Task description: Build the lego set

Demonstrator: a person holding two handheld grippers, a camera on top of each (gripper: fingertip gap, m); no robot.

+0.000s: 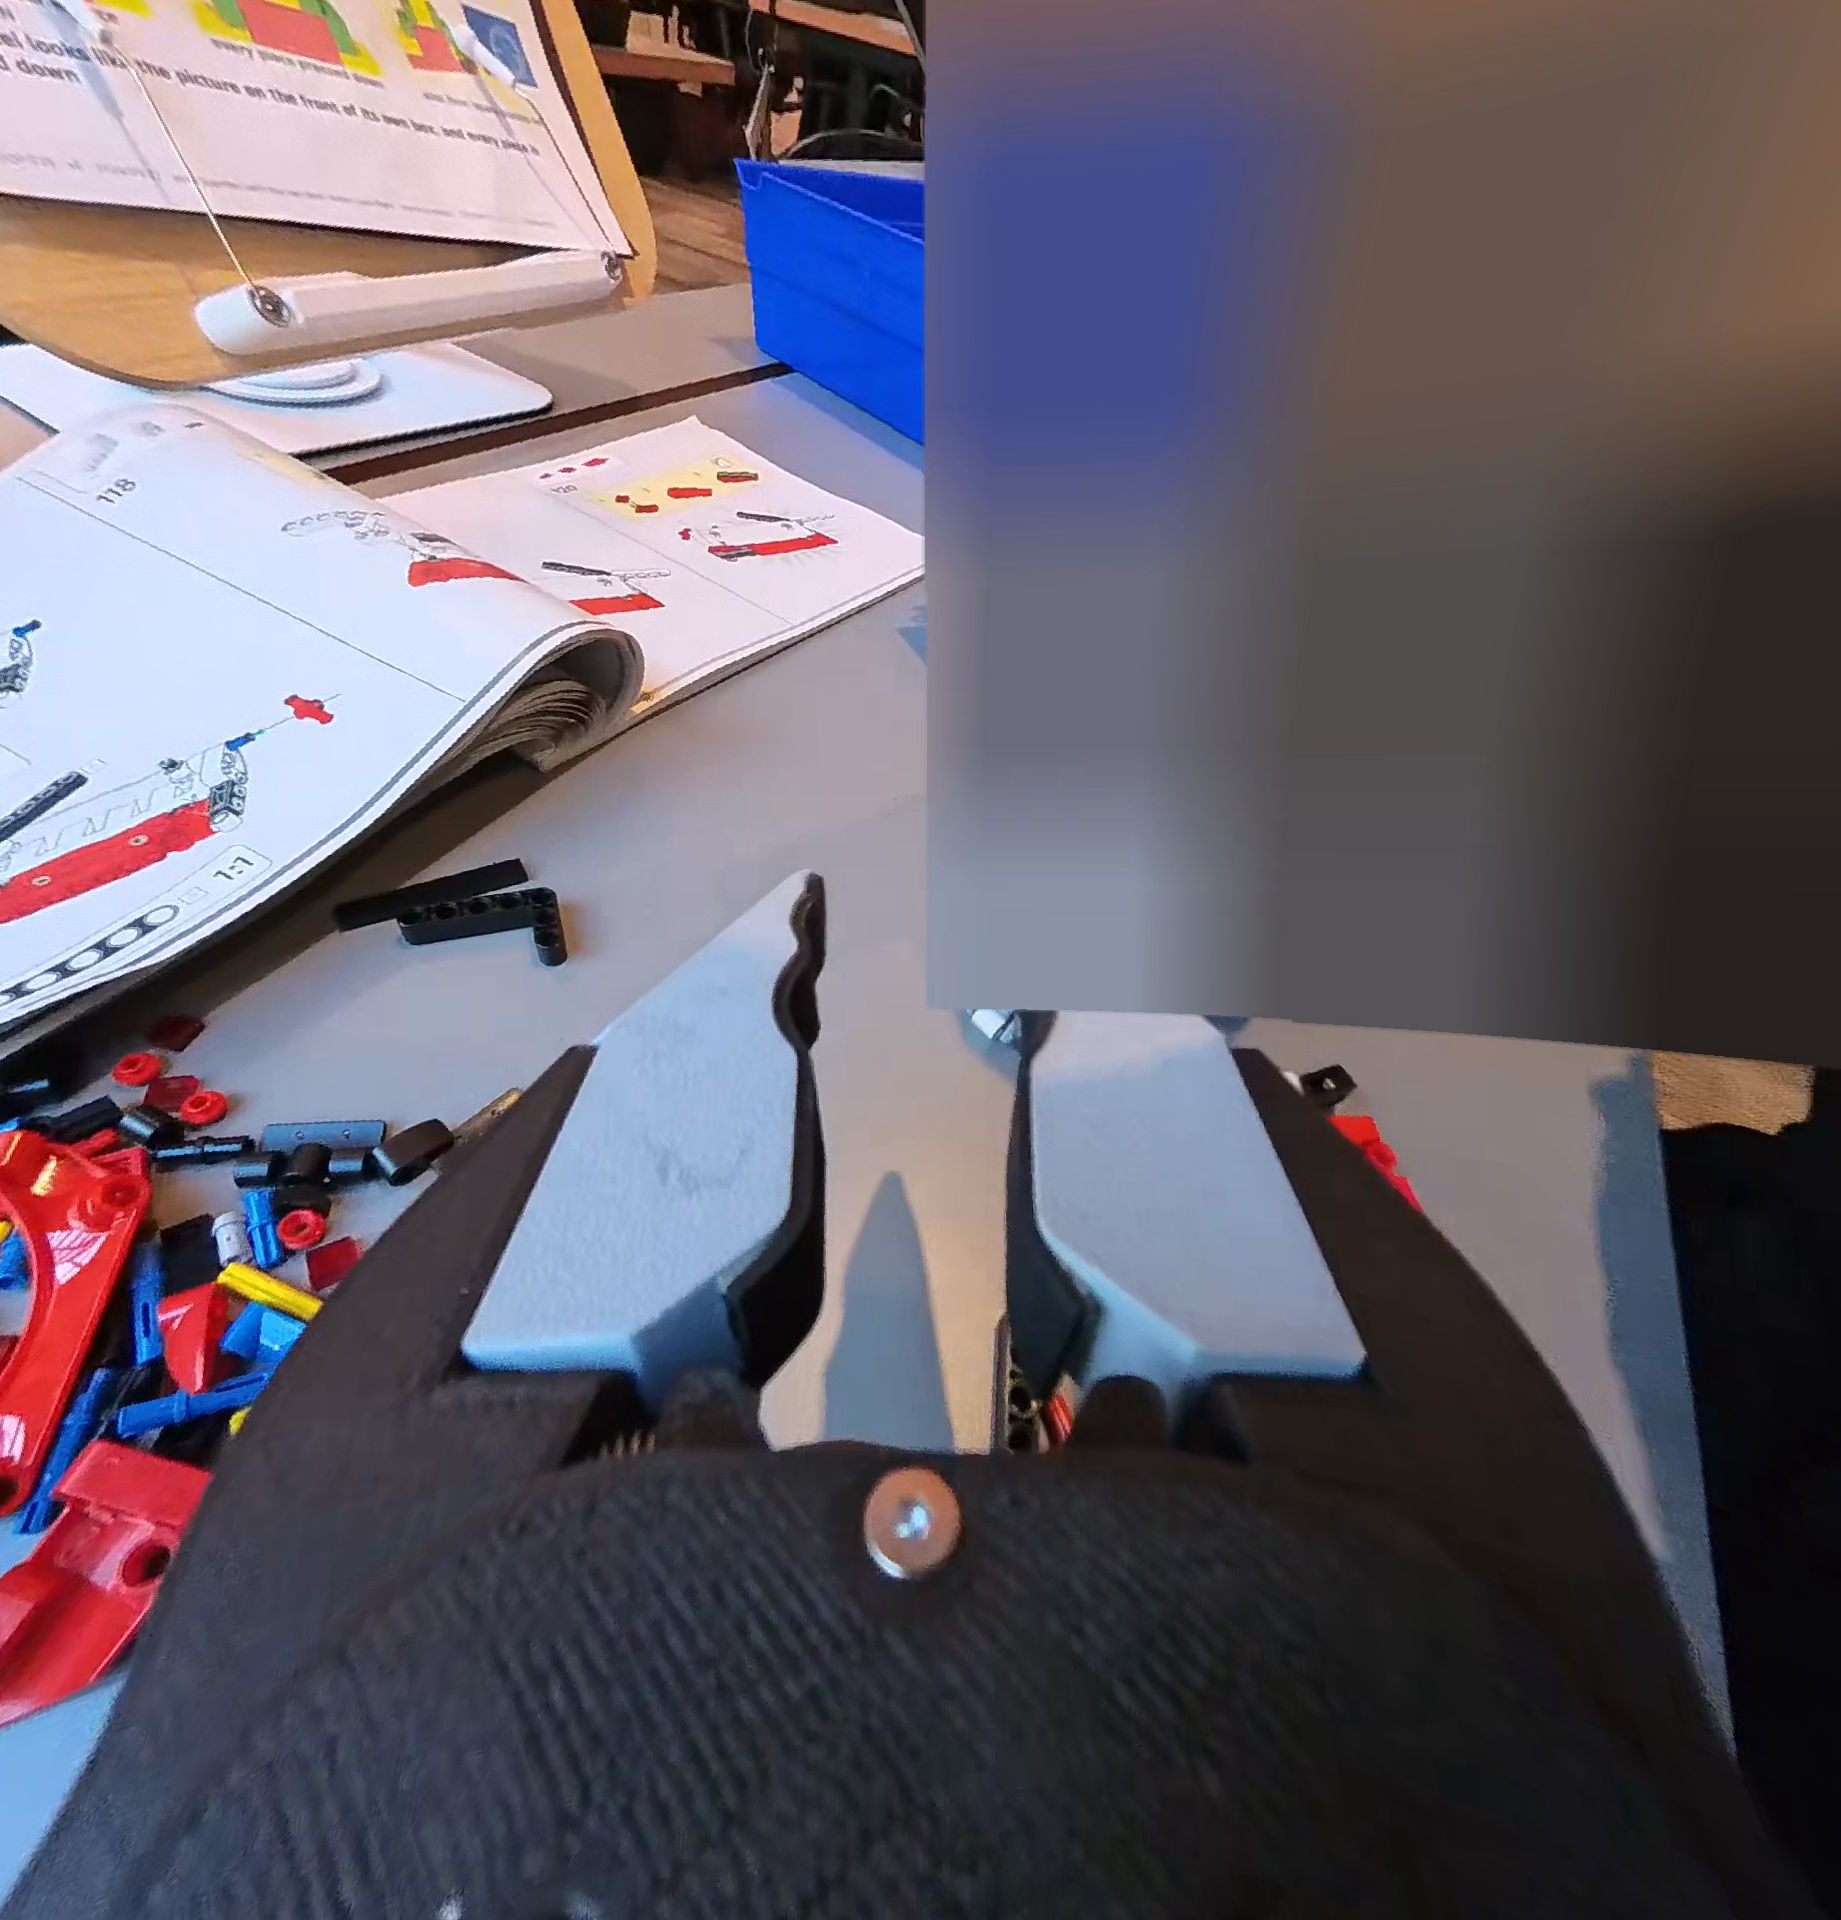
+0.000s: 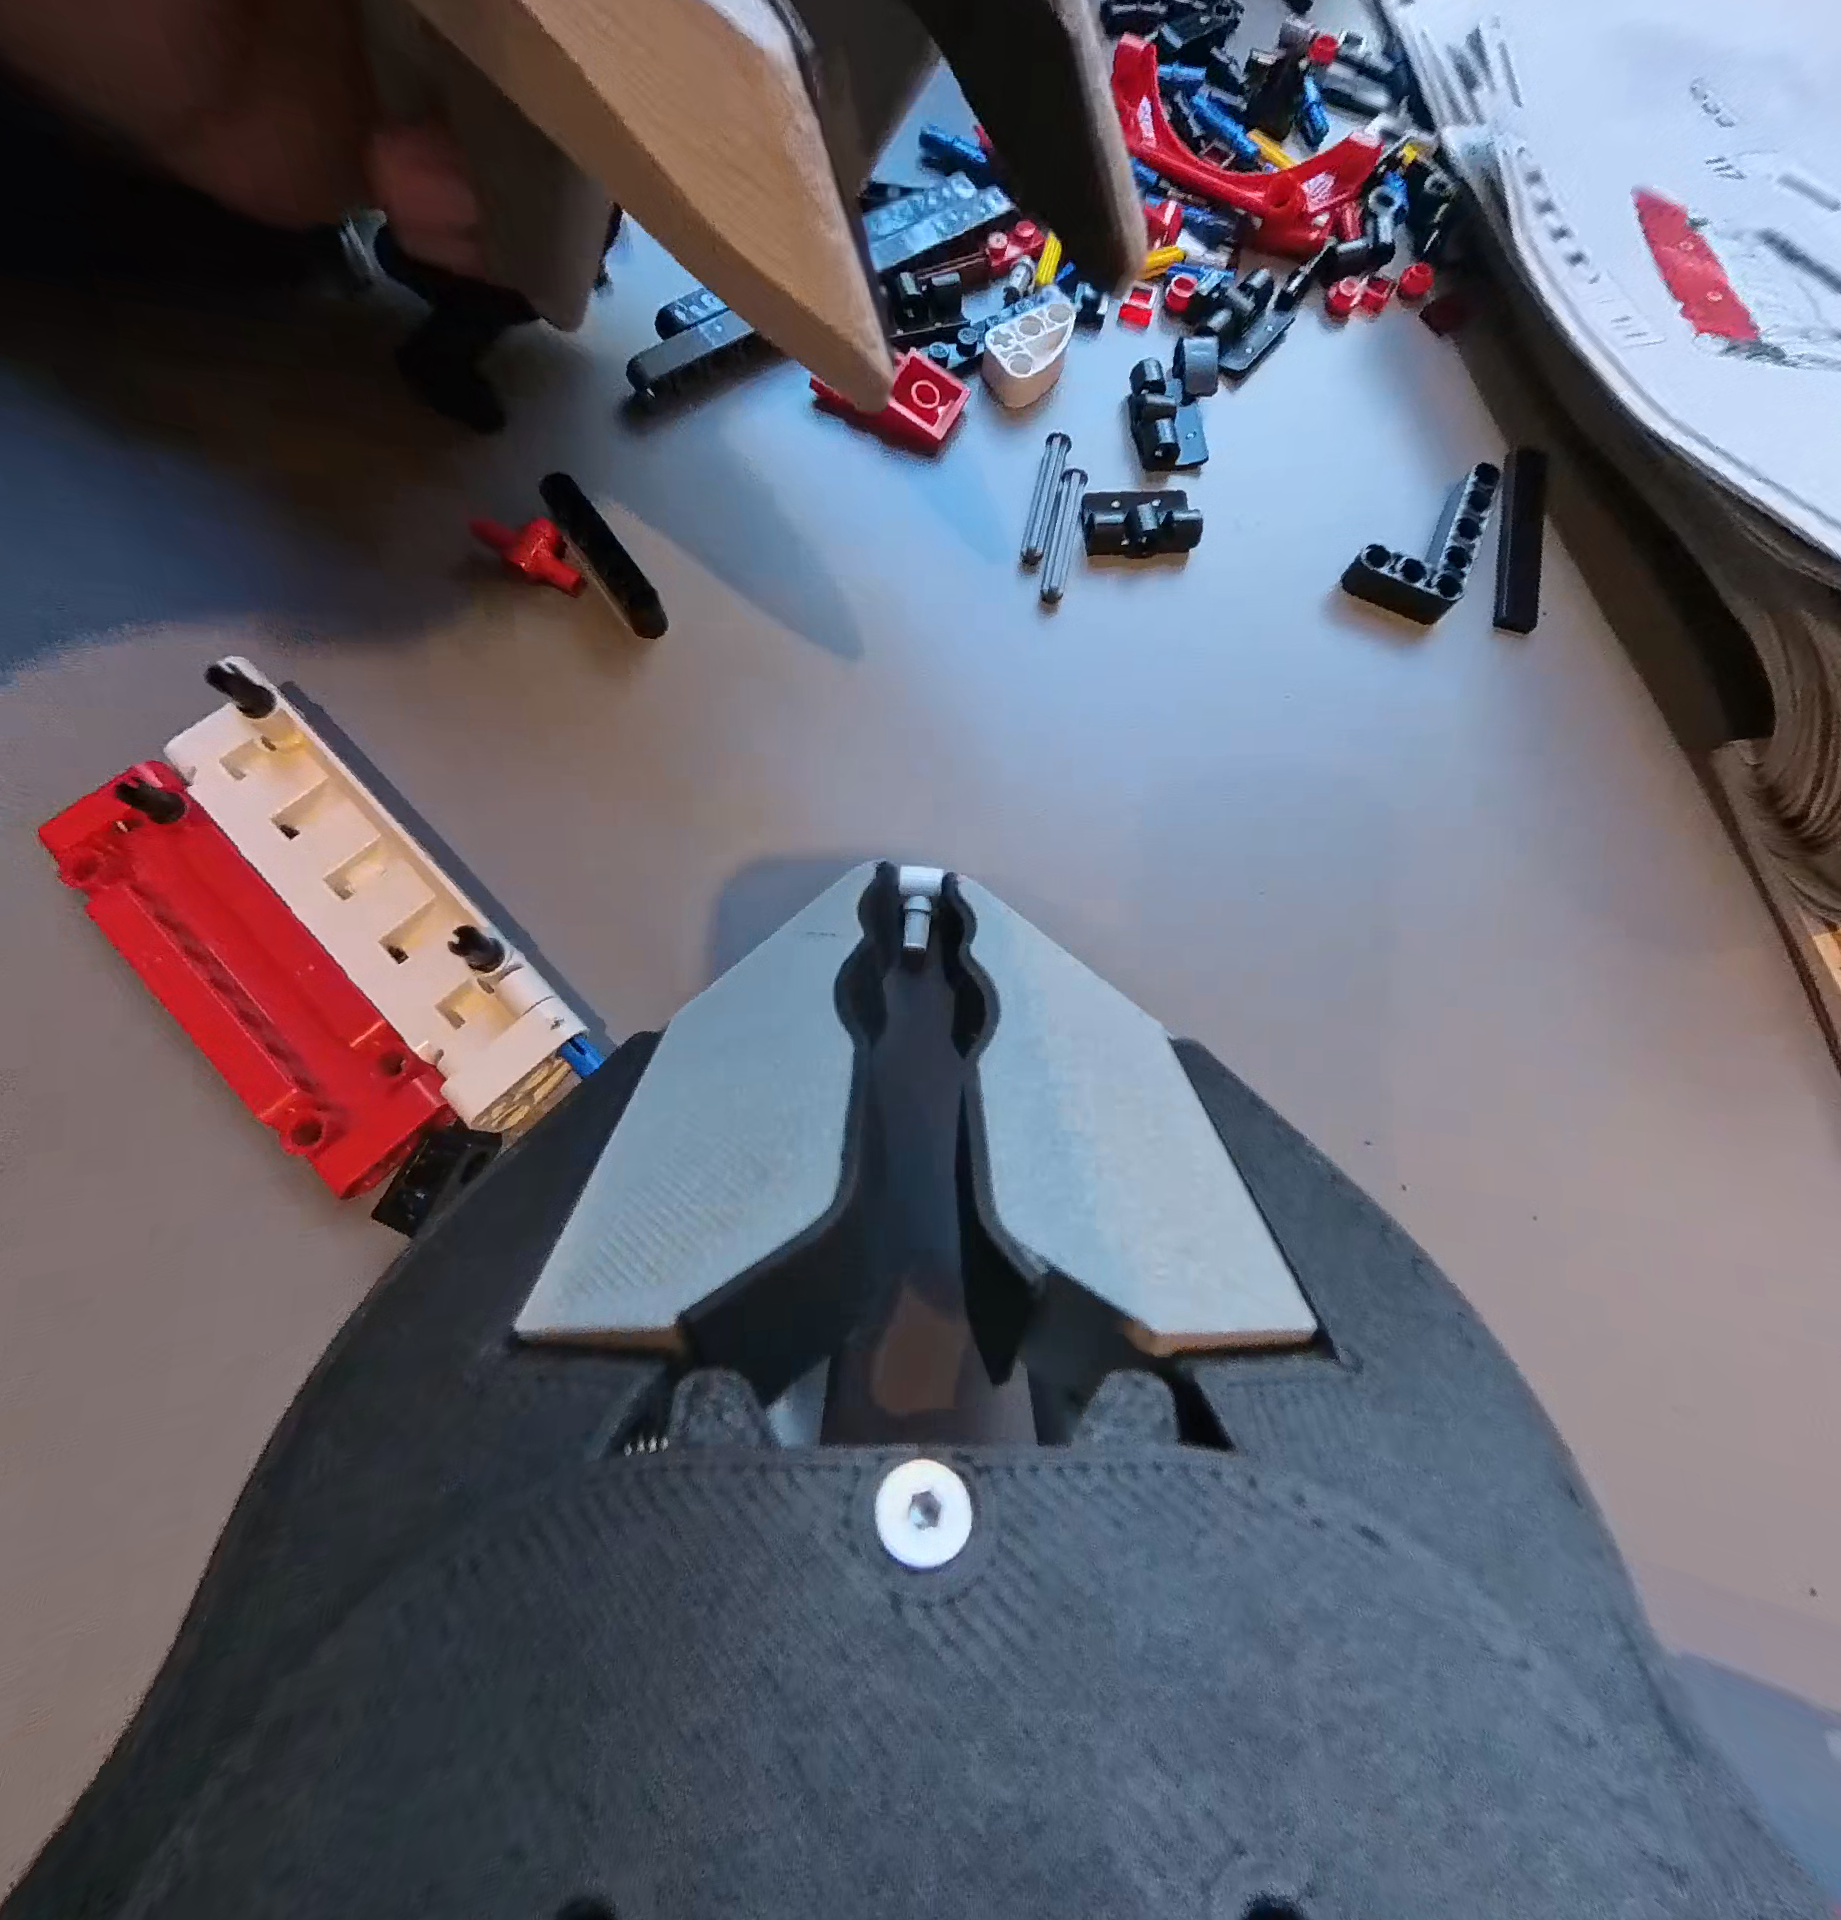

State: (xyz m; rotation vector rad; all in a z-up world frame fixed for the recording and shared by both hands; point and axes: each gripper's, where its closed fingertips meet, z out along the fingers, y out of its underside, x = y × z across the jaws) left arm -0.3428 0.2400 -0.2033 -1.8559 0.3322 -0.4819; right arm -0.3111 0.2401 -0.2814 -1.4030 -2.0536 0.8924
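In the left wrist view, the left gripper [image 1: 921,977] has its fingers apart with bare worktop [image 1: 791,790] between them; the right fingertip is hidden by a blurred patch. To the left lies an open instruction booklet [image 1: 272,665], its curled spine rising just beyond a black L-shaped beam [image 1: 485,916] and a black strip lying side by side, long axes running left to right. A heap of loose pieces [image 1: 116,1278] in red, blue, yellow and black crowds the near left, with two large curved red parts in it. Far left stands a wooden document stand [image 1: 303,208] holding a printed sheet, and a blue bin [image 1: 843,281] sits at the far edge.

In the right wrist view, the right gripper [image 2: 914,894] is clamped on a small grey pin [image 2: 916,909], which sits at the fingertips with its long axis pointing away along the fingers, above open worktop. Near left lies a partly built assembly [image 2: 292,956] of one red and one white panel side by side, long axis running diagonally from far left to near right, with three black pins standing up from it. The other gripper [image 2: 1009,312] reaches down from the top, fingers apart, one tip touching a red brick [image 2: 921,400] at the edge of the heap. Nearer lie two grey axles [image 2: 1056,520] side by side, a black connector [image 2: 1141,523], and a red connector [image 2: 531,551] against a black beam [image 2: 604,556]. The booklet fills the right edge.
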